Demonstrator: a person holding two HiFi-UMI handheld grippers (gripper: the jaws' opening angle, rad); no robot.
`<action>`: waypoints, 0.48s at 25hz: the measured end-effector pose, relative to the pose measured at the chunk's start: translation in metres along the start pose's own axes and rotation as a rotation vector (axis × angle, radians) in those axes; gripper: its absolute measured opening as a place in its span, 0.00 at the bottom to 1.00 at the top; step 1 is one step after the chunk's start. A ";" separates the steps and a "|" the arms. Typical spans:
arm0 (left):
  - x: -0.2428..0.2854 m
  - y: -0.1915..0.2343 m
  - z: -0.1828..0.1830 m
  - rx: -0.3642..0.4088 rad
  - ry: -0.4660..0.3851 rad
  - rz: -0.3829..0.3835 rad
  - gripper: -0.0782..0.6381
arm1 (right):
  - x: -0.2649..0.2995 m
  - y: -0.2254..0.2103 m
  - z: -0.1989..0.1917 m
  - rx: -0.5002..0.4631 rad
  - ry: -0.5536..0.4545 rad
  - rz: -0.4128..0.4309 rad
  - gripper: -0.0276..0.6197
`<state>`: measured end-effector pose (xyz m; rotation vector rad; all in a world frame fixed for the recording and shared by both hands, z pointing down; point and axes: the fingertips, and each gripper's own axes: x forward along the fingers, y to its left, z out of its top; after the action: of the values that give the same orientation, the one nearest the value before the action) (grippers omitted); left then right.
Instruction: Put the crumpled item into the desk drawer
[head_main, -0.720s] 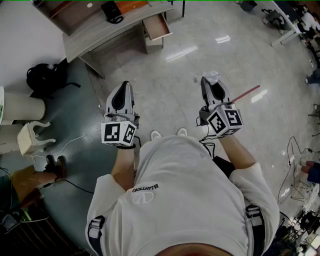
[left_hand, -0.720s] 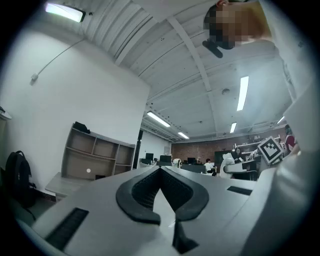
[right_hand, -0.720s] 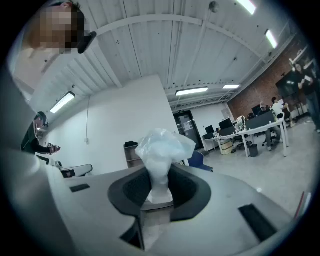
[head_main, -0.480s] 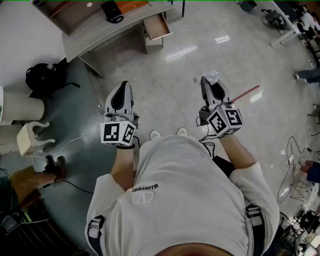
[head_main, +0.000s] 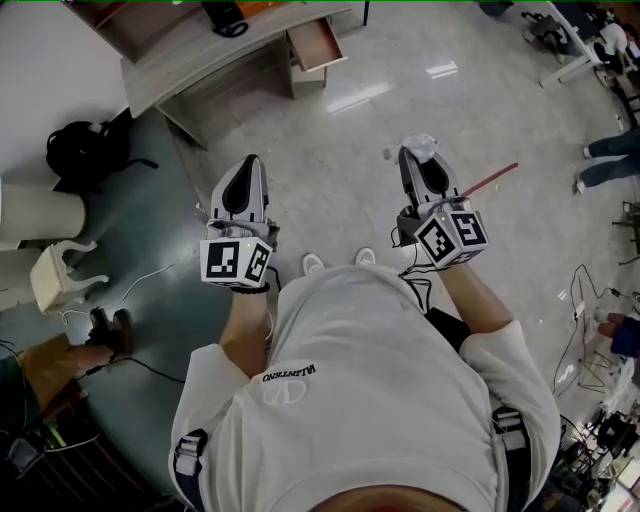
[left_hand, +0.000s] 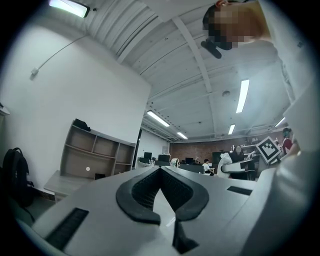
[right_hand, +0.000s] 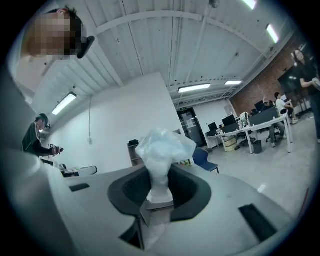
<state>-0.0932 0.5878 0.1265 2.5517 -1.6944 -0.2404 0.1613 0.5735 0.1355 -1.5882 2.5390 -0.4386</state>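
Observation:
A crumpled white item (right_hand: 161, 150) sticks up from between the jaws of my right gripper (right_hand: 159, 192), which is shut on it. In the head view the same crumpled white item (head_main: 420, 146) shows at the tip of the right gripper (head_main: 424, 160), held out over the floor. My left gripper (head_main: 240, 180) is held level beside it; its jaws meet at the tip with nothing between them, so the left gripper (left_hand: 161, 172) is shut. The desk (head_main: 190, 60) stands far ahead at the top, its drawer (head_main: 314, 44) pulled out.
A black backpack (head_main: 80, 150) lies on the floor left of the desk. A white stool (head_main: 55, 280) and cables sit at the left. A red strip (head_main: 490, 180) lies on the shiny floor near the right gripper. Other people and desks stand at the right edge.
The whole view has shifted slightly: desk and drawer sit a little higher in frame. Both grippers keep their pose, the right one still holding the crumpled item.

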 end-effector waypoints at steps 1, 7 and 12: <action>-0.002 0.003 0.000 -0.003 0.002 -0.003 0.11 | 0.002 0.003 -0.002 0.002 0.002 -0.004 0.17; -0.007 0.022 -0.004 -0.016 0.008 -0.026 0.11 | 0.013 0.022 -0.011 -0.004 0.011 -0.016 0.17; -0.010 0.035 -0.007 -0.028 0.015 -0.037 0.11 | 0.026 0.037 -0.019 -0.012 0.027 -0.010 0.17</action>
<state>-0.1272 0.5835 0.1397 2.5595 -1.6286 -0.2445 0.1131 0.5689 0.1437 -1.6113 2.5592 -0.4504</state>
